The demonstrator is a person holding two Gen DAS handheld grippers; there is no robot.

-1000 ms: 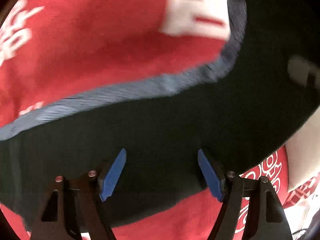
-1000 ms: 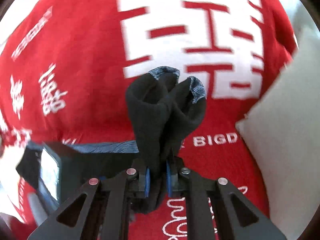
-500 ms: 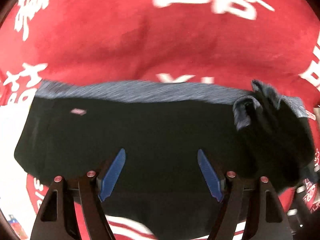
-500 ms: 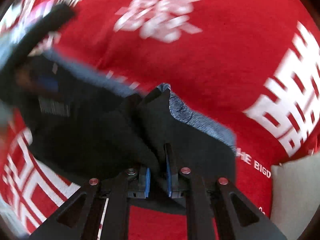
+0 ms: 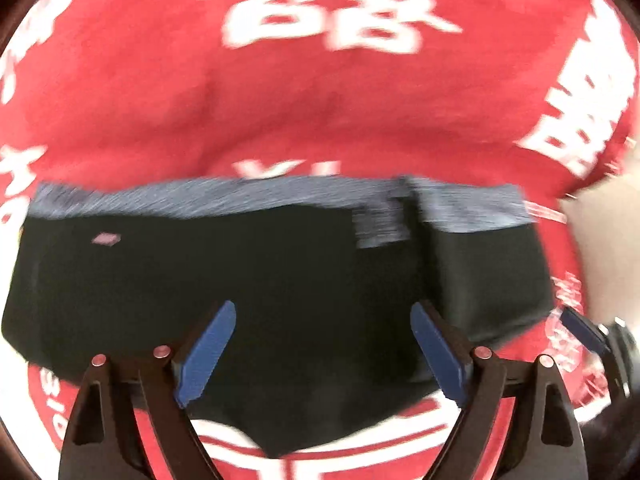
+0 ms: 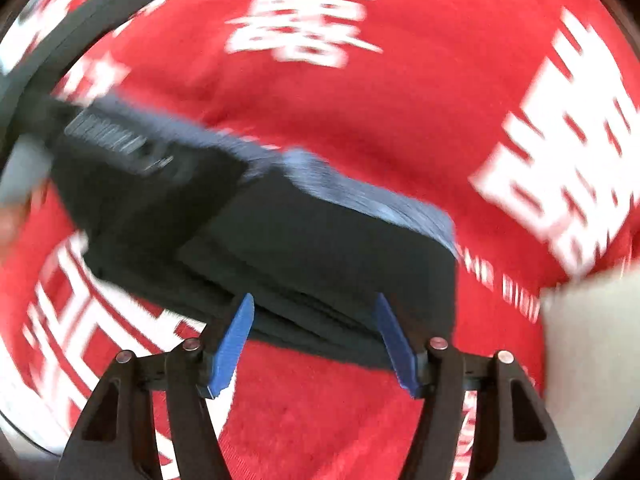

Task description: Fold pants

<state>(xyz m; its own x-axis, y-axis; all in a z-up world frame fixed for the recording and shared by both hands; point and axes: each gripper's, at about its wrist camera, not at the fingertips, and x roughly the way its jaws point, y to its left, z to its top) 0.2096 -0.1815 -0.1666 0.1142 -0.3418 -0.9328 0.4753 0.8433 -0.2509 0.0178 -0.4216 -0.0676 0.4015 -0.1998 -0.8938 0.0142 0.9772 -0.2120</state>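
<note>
The black pants [image 5: 256,280] lie flat on a red cloth printed with white characters [image 5: 312,108], folded into a wide block with the grey-blue waistband [image 5: 224,196] along the edge farthest from the left camera. At the right end of that block a folded-over portion [image 5: 488,272] lies on top, its own grey-blue band in line with the rest. A small pink label [image 5: 105,239] sits on the black fabric just below the waistband, toward its left end.

The left gripper [image 5: 322,344] hangs over the near part of the pants with its blue fingers [image 5: 206,354] spread wide and nothing between them. At the right edge of this view, beside the folded-over portion, the right gripper [image 5: 596,340] shows only partly.

From the right wrist camera, the right gripper [image 6: 316,336] is also spread wide and empty, its blue fingers [image 6: 394,340] over the near edge of the folded pants [image 6: 312,256], where stacked layers show along the fold. The waistband [image 6: 360,196] runs diagonally along the far edge. The left gripper's dark body [image 6: 72,28] reaches in beyond the pants' left end. A pale cushion-like object [image 6: 592,352] lies on the cloth right of the pants; both views are motion-blurred.
</note>
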